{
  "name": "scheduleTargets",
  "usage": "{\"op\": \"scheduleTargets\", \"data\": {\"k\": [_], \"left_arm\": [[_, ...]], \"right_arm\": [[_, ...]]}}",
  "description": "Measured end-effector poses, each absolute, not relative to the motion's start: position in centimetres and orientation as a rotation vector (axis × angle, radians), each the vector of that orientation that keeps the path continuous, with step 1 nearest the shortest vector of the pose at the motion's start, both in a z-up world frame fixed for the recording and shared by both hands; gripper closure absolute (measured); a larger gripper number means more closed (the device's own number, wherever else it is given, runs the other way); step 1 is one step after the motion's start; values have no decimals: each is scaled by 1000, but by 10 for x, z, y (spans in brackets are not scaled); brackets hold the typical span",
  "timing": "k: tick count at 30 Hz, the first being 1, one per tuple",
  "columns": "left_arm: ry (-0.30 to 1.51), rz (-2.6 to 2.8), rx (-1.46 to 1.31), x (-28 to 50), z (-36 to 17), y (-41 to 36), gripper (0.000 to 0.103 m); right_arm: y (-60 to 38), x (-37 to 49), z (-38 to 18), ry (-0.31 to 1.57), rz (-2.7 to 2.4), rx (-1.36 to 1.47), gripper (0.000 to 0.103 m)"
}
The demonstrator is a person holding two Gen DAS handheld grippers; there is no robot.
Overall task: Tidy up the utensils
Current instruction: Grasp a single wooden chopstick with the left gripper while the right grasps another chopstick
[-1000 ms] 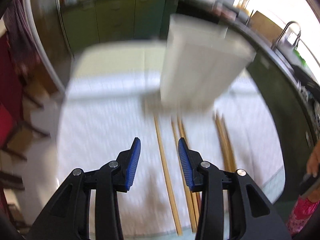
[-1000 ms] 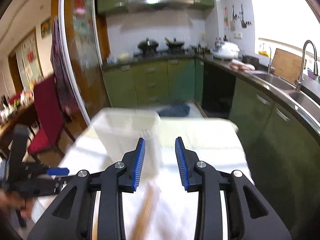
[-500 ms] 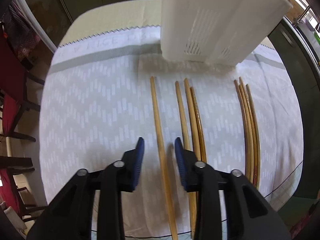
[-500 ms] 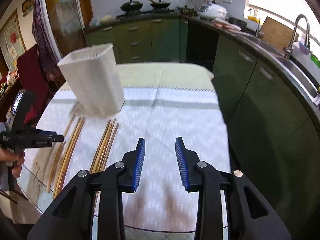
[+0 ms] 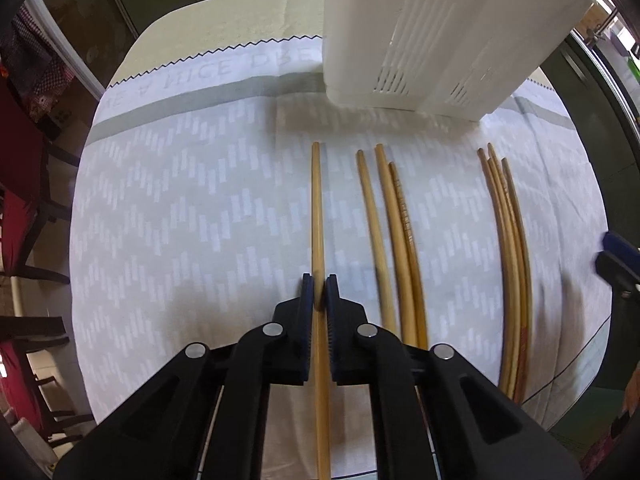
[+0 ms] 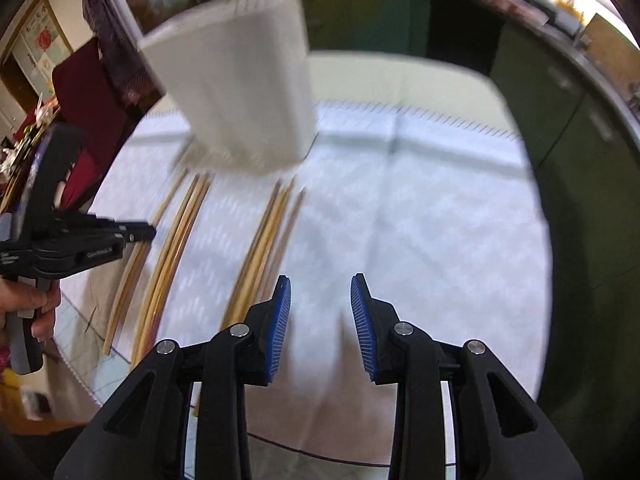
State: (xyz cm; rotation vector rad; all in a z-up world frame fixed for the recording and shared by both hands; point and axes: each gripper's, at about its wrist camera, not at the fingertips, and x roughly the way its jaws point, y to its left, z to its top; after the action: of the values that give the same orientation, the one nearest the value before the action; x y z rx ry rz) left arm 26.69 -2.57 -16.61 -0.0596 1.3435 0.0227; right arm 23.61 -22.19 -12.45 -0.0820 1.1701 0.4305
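Chopsticks lie in loose groups on a white patterned cloth (image 5: 192,216) that covers the table, all running roughly lengthwise away from the left wrist camera toward a white slotted utensil holder (image 5: 432,36) standing at the far side of the cloth. The leftmost single chopstick (image 5: 317,208) sits apart from the rest, and the left gripper (image 5: 319,292) has its blue-padded jaws pressed in on both sides of it, partway along its length, with the stick passing between them and out beyond the tips. Just to its right is a group of three chopsticks (image 5: 390,232), and well apart from those, near the right side of the cloth, a bundle of four chopsticks (image 5: 508,236) lying close together. The right gripper (image 6: 320,312) hangs above bare cloth to the right of the bundles, jaws spread wide and holding nothing. In the blurred right wrist view the holder (image 6: 236,92) appears to stand upright beyond the chopstick tips, and the left gripper (image 6: 136,234) shows from the side, held in a hand (image 6: 30,308).
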Motion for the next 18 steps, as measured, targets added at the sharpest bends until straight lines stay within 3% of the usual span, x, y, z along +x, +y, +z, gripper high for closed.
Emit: {"op": "scheduleTargets", "data": {"k": [2,6,18], "left_arm": [[1343,25,-60,263,-166,-17,96],[1333,30,-68,261,-165,-3,96],[1323,6,-65,258,-164,3,96]], "right_arm": [[-213,241,-137,1210,437,-83,82],[-193,250,-154,1259,425,-111,86],[-169,270,-165,1313,373,-149,87]]}}
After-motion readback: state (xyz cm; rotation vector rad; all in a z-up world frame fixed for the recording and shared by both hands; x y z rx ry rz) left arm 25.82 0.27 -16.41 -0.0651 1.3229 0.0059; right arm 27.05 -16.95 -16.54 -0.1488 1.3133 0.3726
